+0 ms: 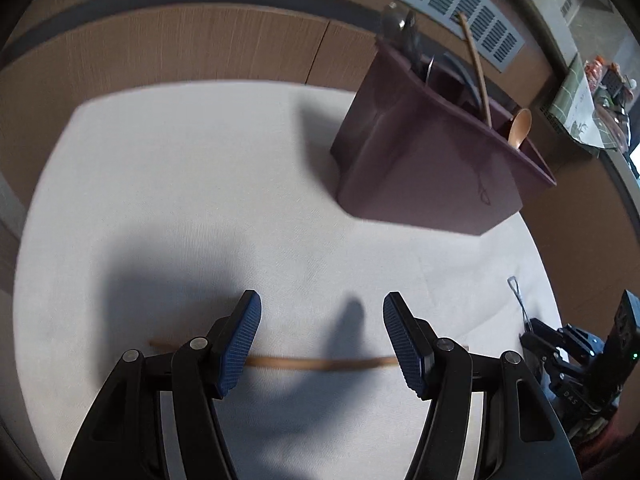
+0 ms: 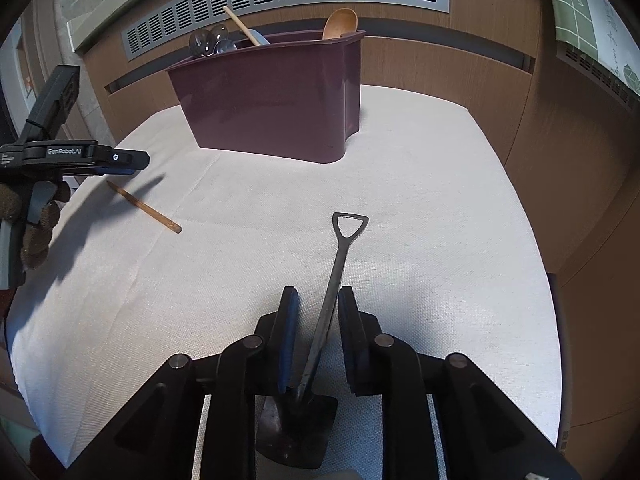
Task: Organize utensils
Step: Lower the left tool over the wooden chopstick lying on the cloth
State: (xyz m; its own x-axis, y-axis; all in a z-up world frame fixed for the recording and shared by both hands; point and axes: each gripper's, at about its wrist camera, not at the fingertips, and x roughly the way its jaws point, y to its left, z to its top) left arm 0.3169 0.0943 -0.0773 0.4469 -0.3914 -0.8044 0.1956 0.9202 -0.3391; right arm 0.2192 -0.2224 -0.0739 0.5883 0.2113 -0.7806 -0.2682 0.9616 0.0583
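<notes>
The left gripper [image 1: 322,334] hangs with jaws spread wide over a wooden stick [image 1: 320,363] lying near the white cloth's [image 1: 180,168] left edge. The right gripper [image 2: 318,336] straddles a black shovel-shaped utensil [image 2: 334,280], jaws slightly parted, pads not pressing. The maroon caddy [image 2: 272,100] stands at the far edge.

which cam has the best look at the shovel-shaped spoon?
Right wrist. The shovel-shaped spoon lies on the white cloth between the right gripper's parted jaws, visible from triangular handle loop to blade. The left wrist view catches only its handle end at the frame edge, small and partly hidden.
</notes>
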